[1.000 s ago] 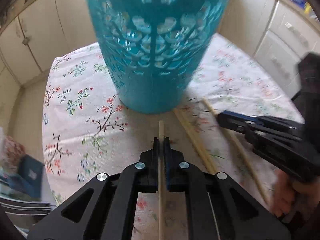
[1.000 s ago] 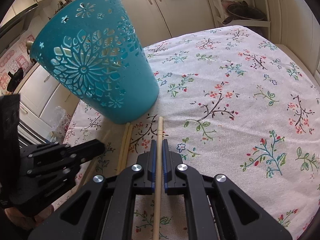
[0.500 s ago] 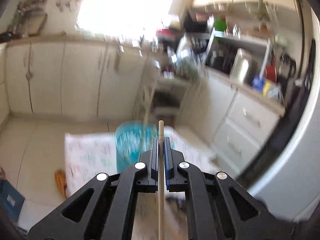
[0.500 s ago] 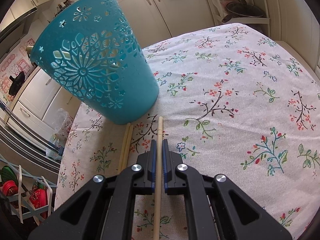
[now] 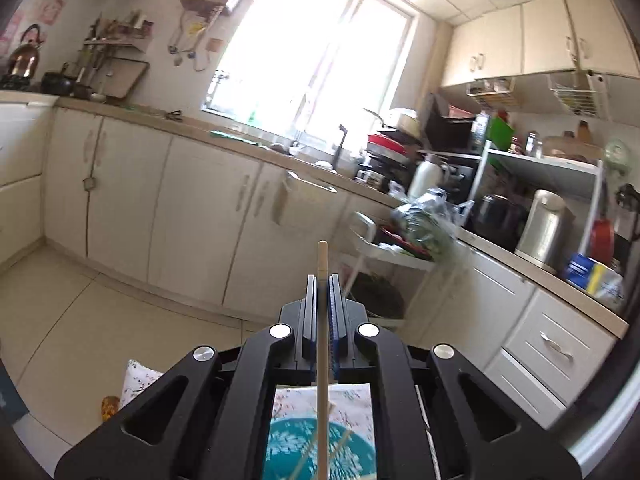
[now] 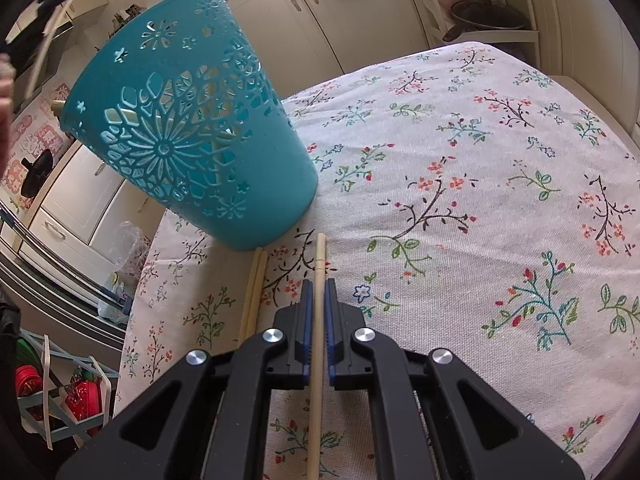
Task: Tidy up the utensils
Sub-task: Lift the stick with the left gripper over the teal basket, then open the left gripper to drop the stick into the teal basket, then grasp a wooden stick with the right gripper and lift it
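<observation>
Step in hand: judged to be carrying one chopstick up over the holder so it can be dropped in.
Left gripper (image 5: 321,280): lower centre of the left wrist view; jaws pressed together, pinching the left chopstick (image 5: 322,320) along its length, tip standing out past the pads, aimed at the kitchen counter (image 5: 256,152).
Right gripper (image 6: 316,286): lower centre of the right wrist view; jaws pinching the right chopstick (image 6: 319,280), its tip low over the tablecloth (image 6: 460,160), just short of the holder's base.
Holder (image 6: 188,136): teal plastic cup with cut-out flower pattern, wider at the rim, standing on the cloth at upper left of the right view; in the left view its mouth shows at bottom centre, below the jaws, with sticks already inside.
Loose pair (image 6: 254,292): two pale chopsticks lying side by side on the cloth, touching the holder's base.
Doing it well: tip the stick steeply downward, centre it over the open rim, lower before letting go; a thin, light stick may bounce off the rim or tilt the cup.
Chopsticks, look: slim, straight, pale wood, blunt-ended.
</observation>
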A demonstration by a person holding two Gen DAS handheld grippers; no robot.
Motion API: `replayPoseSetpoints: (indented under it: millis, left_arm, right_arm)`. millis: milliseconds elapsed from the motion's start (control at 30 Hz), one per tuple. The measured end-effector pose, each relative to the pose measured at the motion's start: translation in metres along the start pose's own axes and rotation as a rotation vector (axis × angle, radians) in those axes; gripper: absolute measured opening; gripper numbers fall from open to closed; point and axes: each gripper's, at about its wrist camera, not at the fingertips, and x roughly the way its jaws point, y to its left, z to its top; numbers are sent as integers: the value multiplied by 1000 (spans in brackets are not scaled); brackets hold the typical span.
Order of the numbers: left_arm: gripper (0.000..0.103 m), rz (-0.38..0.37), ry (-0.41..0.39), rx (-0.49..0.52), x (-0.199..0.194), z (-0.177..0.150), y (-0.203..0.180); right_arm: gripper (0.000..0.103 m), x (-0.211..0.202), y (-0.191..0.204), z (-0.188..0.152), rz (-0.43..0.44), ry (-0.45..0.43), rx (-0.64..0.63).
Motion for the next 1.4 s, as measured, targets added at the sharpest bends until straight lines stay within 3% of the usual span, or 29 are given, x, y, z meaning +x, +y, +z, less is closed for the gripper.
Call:
replayPoseSetpoints:
  millis: [267, 433, 567, 633, 800, 933, 1100, 1267, 1333, 1400]
  left_arm:
    - [5, 52, 4, 0, 22, -38, 7]
    - [5, 53, 72, 61, 24, -61, 6]
    - [6, 38, 172, 113, 25, -78, 6]
    - [10, 36, 194, 118, 20, -83, 8]
    - [46, 87, 157, 66, -31, -82, 32]
    - [56, 179, 141, -8, -81, -99, 67]
    - [60, 243, 307, -76, -95, -164, 100]
    - [62, 248, 448, -97, -83, -215, 109]
    - [63, 251, 491, -104, -80, -227, 110]
    - [64, 240, 483, -106, -82, -229, 112]
  right_arm:
    - [6, 1, -1, 1, 5, 0, 6]
    - [6, 1, -1, 1, 7, 0, 9]
    - [6, 1, -2, 1, 9, 0, 11]
    - [6, 1, -2, 1, 9, 0, 10]
    - [6, 1, -1, 1, 12, 0, 13]
    - [7, 1, 0, 1, 7, 0, 10]
    - [7, 0, 8, -2, -30, 2, -26]
    - [6, 0, 39, -13, -187, 4, -213]
    - [6, -1, 37, -14, -181, 1, -209]
    - [6, -5, 28, -13, -140, 6, -150]
